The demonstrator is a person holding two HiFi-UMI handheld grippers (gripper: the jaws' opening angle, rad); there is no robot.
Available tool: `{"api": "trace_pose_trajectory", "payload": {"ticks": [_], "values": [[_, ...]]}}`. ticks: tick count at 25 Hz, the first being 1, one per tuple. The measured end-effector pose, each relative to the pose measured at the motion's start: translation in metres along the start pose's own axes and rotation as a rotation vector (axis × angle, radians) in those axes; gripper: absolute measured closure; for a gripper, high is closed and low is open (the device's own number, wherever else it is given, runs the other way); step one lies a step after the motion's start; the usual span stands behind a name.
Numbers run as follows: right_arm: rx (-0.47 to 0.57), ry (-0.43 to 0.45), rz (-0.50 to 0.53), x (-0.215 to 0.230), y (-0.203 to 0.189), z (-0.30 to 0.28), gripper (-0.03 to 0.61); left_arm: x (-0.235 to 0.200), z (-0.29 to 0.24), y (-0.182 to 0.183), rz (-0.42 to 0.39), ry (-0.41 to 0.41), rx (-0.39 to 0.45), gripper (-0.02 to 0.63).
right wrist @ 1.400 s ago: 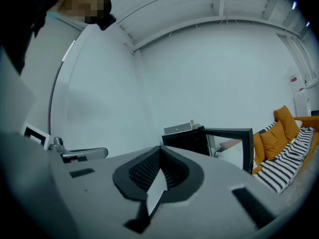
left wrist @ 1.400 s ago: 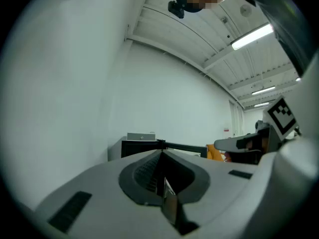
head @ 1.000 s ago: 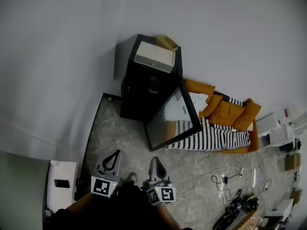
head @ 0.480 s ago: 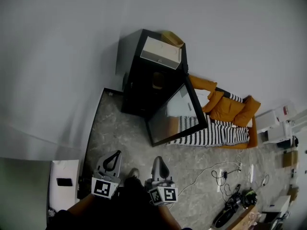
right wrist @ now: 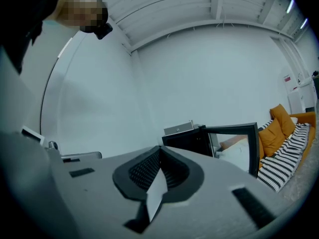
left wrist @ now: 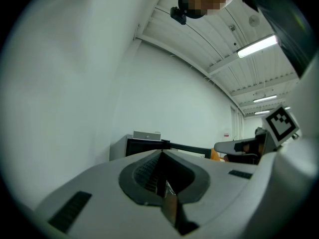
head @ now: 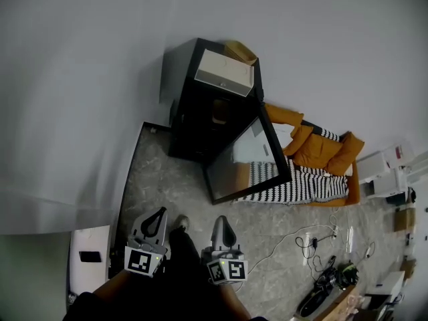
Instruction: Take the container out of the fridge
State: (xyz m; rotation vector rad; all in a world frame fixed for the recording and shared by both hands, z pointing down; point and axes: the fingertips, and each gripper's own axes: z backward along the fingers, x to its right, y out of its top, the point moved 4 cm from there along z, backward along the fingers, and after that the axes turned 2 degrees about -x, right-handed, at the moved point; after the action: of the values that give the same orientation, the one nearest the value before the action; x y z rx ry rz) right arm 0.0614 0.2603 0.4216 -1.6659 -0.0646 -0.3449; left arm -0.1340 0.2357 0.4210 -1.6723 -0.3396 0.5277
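The black fridge (head: 194, 122) has slid a little up and to the right in the head view since a second ago. A dim brownish shape, likely the container (head: 217, 116), sits inside it at upper centre, behind the open glass door (head: 244, 159). Your left gripper (head: 160, 212) and right gripper (head: 221, 221), at lower centre, both have their jaws pressed together on nothing, well apart from the fridge. Orange cushions (head: 321, 151) lie at right.

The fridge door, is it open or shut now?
Open. The fridge door stands swung wide out from the black fridge, and the dark inside shows behind it in the head view.
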Motion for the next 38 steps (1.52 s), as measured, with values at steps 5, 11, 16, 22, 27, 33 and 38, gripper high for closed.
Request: {"api": "trace_pose_trajectory", "payload": {"ticks": [5,11,16,22,27,33,38], "values": [[0.017,0.019,-0.005,0.028,0.014,-0.038,0.577,-0.001,-0.037,0.005,0.001,0.023,-0.003,0.609],[0.029,0.041,-0.02,0.075,0.03,-0.091,0.578,0.001,-0.097,0.017,-0.032,0.057,0.008,0.609],[0.033,0.075,-0.055,0.109,0.039,-0.126,0.577,0.016,-0.137,0.025,-0.046,0.051,0.019,0.609],[0.02,0.078,-0.124,0.143,0.038,-0.161,0.578,0.019,-0.165,0.039,-0.04,0.083,0.062,0.609],[0.008,0.059,-0.173,0.158,0.031,-0.19,0.577,0.01,-0.194,0.036,-0.037,0.057,0.05,0.609],[0.028,0.032,-0.205,0.159,0.023,-0.234,0.577,-0.02,-0.237,0.032,-0.043,-0.012,0.049,0.609],[0.029,-0.005,-0.248,0.162,0.01,-0.28,0.577,-0.053,-0.277,0.044,-0.038,-0.063,0.074,0.61]]}}
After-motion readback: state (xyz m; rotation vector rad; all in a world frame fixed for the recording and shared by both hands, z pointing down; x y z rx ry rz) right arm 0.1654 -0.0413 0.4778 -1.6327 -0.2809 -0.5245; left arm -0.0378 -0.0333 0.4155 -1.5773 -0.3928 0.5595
